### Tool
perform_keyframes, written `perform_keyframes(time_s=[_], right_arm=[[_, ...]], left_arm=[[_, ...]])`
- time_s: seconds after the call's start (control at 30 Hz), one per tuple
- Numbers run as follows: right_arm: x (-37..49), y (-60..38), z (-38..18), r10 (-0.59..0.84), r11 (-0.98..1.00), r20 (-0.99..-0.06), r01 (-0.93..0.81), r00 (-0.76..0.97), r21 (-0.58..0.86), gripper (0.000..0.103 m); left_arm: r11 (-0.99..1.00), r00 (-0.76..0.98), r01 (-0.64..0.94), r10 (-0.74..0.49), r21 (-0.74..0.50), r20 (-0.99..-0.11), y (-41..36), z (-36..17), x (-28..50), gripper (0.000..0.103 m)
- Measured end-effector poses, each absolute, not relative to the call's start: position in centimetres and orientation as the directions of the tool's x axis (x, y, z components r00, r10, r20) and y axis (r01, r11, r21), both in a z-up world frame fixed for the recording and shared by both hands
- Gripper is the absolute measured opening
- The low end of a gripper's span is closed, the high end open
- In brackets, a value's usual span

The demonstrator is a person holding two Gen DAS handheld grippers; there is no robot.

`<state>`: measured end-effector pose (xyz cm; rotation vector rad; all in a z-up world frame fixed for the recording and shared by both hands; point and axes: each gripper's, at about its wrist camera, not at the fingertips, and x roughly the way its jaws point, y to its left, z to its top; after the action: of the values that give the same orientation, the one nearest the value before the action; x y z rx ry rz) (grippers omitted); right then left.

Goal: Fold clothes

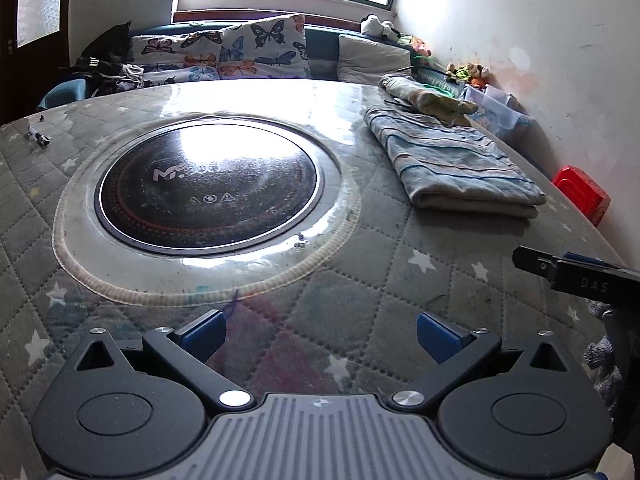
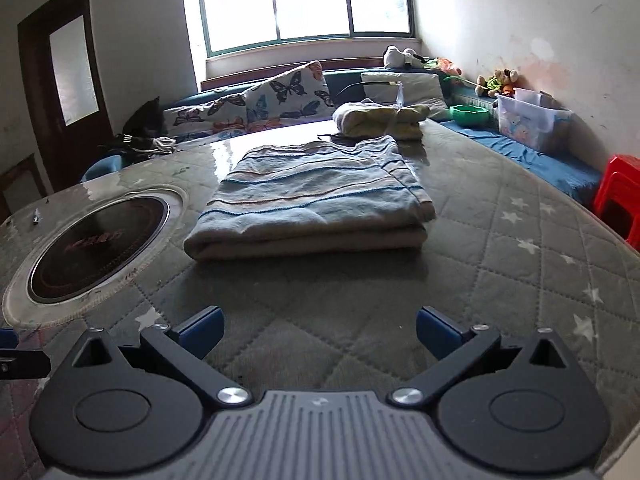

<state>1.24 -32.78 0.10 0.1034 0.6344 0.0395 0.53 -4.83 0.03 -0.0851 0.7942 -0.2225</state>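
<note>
left wrist view: the left tongs point(image 1: 320, 334) hang just above the quilted counter point(image 1: 360, 272), blue pads spread wide with nothing between them. ahead sits the round black hob point(image 1: 208, 184) set into the counter. the striped folded garment point(image 1: 448, 160) lies off to the right, well apart from these tongs, and a second, yellowish bundle point(image 1: 424, 94) lies just behind it, perhaps overlapping its far edge. the tip of the right tongs point(image 1: 560, 272) pokes in from the right edge; from here i cannot tell how they stand.

right wrist view: the right tongs point(image 2: 320, 330) are also spread wide and empty, pointing almost straight at the striped folded garment point(image 2: 312, 204), which rests flat on the counter point(image 2: 500, 264) with its thick folded edge facing the camera. the yellowish bundle point(image 2: 380, 120) sits behind it, toward the cushions point(image 2: 280, 96).

the striped piece looks already folded into a neat rectangle, so the step in hand is probably either a last fold or reaching for the next piece. to do it well, come in low with the right tongs, catch all layers at a near corner rather than only the top one, and bring the left tongs across to the opposite corner so the edge lifts evenly. pinching one layer would pull the stack open.
</note>
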Motion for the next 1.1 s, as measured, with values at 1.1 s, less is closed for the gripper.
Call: perform_keyframes(time_s=[1.1], right_arm=[[-4.5,-30.7,-1.2,-0.032,0.999,-0.606,0.042,0.795,0.001,0.103]], left_arm=[[0.972,0.700,0.217,-0.219,-0.090,-0.679,-6.4,0.4,-6.4,0.103]])
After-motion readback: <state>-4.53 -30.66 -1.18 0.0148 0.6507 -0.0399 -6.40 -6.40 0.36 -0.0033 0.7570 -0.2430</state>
